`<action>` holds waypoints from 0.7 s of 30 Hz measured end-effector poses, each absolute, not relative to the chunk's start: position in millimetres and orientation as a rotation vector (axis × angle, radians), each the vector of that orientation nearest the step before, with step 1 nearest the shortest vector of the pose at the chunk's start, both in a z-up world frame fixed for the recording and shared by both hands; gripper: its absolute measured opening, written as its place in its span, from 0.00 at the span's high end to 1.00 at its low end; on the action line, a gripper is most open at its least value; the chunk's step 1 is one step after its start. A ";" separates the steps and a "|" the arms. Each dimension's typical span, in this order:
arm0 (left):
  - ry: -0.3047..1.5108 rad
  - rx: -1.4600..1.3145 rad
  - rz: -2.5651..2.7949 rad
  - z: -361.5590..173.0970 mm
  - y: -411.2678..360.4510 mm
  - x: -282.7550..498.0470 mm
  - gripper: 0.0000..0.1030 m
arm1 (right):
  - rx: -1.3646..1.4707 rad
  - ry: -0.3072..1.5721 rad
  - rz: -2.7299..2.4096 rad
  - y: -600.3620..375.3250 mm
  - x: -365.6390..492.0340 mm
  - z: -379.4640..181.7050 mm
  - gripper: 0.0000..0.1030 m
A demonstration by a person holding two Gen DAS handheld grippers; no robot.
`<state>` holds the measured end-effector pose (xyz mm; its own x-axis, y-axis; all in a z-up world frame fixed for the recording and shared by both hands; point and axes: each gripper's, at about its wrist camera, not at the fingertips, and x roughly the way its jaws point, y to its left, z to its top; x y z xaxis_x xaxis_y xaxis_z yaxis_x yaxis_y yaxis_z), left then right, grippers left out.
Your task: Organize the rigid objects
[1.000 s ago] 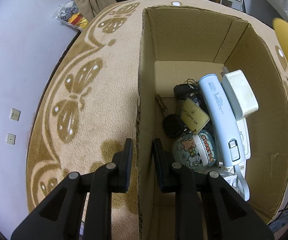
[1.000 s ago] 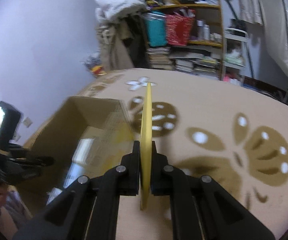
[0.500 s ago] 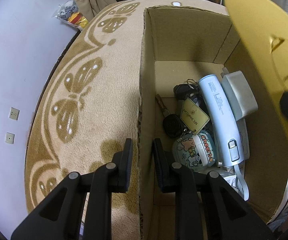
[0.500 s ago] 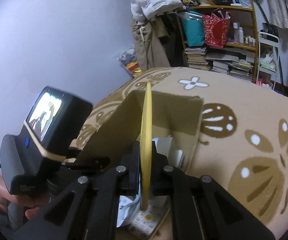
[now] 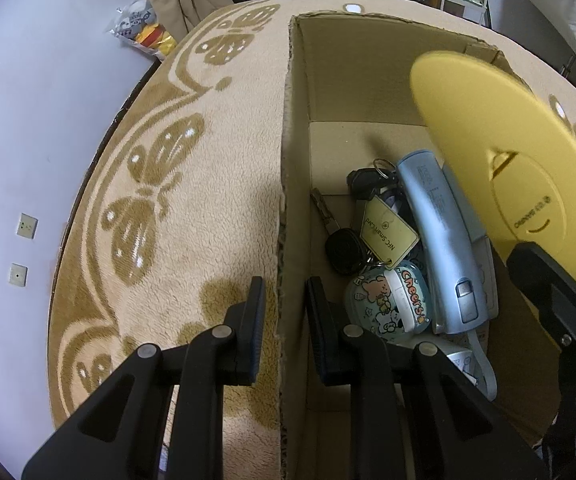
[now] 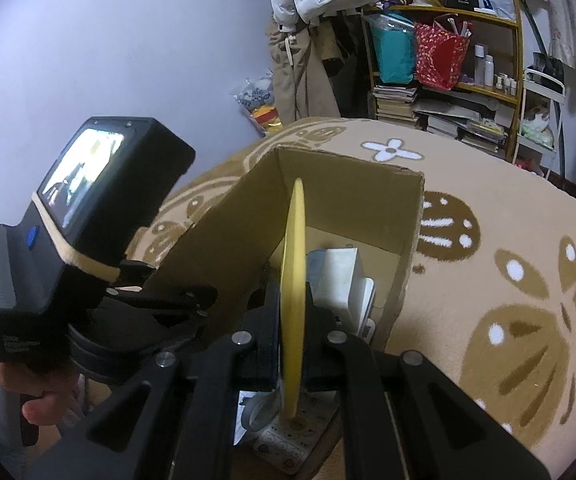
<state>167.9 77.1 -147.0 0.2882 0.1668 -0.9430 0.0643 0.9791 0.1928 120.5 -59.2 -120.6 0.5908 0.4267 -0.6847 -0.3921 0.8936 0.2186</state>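
In the left wrist view, the left wall of an open cardboard box (image 5: 294, 184) is clamped between the nearly closed jaws of the left gripper (image 5: 284, 312), one finger outside and one inside. On the box floor are seen a black car key (image 5: 342, 244) with a cream tag (image 5: 388, 232) at the centre, a round cartoon-printed case (image 5: 388, 304) toward 6 o'clock of it, and a pale blue oblong device (image 5: 442, 240) toward 3 o'clock. A yellow disc (image 5: 504, 160) is held over the box at 2 o'clock. In the right wrist view, the disc (image 6: 294, 280) is gripped edge-on by the fully closed jaws of the right gripper (image 6: 291, 344), above white items (image 6: 342, 280) in the box (image 6: 352, 188), which rests on a patterned beige carpet (image 6: 508, 280); the left gripper's body (image 6: 88, 216) lies at 9 o'clock.
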 end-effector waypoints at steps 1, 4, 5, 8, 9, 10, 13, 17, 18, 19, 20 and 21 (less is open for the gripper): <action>1.279 0.207 0.069 -147.0 77.3 167.8 0.80 | 0.045 0.812 0.474 -59.6 121.4 -121.0 0.91; 1.279 0.207 0.068 -146.8 77.6 167.9 0.80 | 0.045 0.815 0.464 -60.6 121.4 -121.8 0.88; 1.279 0.208 0.065 -146.7 77.9 168.0 0.80 | 0.050 0.816 0.452 -62.2 121.2 -122.1 0.84; 1.277 0.196 0.052 -146.7 80.1 168.0 0.80 | 0.078 0.812 0.426 -69.1 120.4 -119.7 0.83; 1.277 0.191 0.050 -146.5 80.2 168.0 0.80 | 0.084 0.811 0.422 -71.3 120.6 -118.7 0.83; 1.276 0.190 0.049 -146.3 80.3 168.0 0.80 | 0.088 0.808 0.416 -74.7 119.3 -116.5 0.81; 1.267 0.203 0.050 -144.7 78.0 165.5 0.80 | 0.090 0.801 0.407 -81.6 116.3 -111.3 0.69; 1.237 0.202 0.048 -137.7 77.4 159.8 0.80 | 0.105 0.779 0.372 -92.2 109.0 -103.9 0.56; 1.225 0.198 0.048 -135.1 77.7 157.7 0.80 | 0.108 0.780 0.365 -94.5 108.4 -102.6 0.54; 1.211 0.187 0.049 -132.7 78.4 155.2 0.80 | 0.108 0.782 0.354 -96.9 107.3 -101.8 0.53; 1.205 0.179 0.051 -131.0 79.3 153.5 0.80 | 0.105 0.786 0.339 -99.8 105.7 -101.1 0.50; 1.198 0.167 0.048 -128.2 80.7 150.9 0.80 | 0.107 0.791 0.327 -103.0 104.0 -100.6 0.46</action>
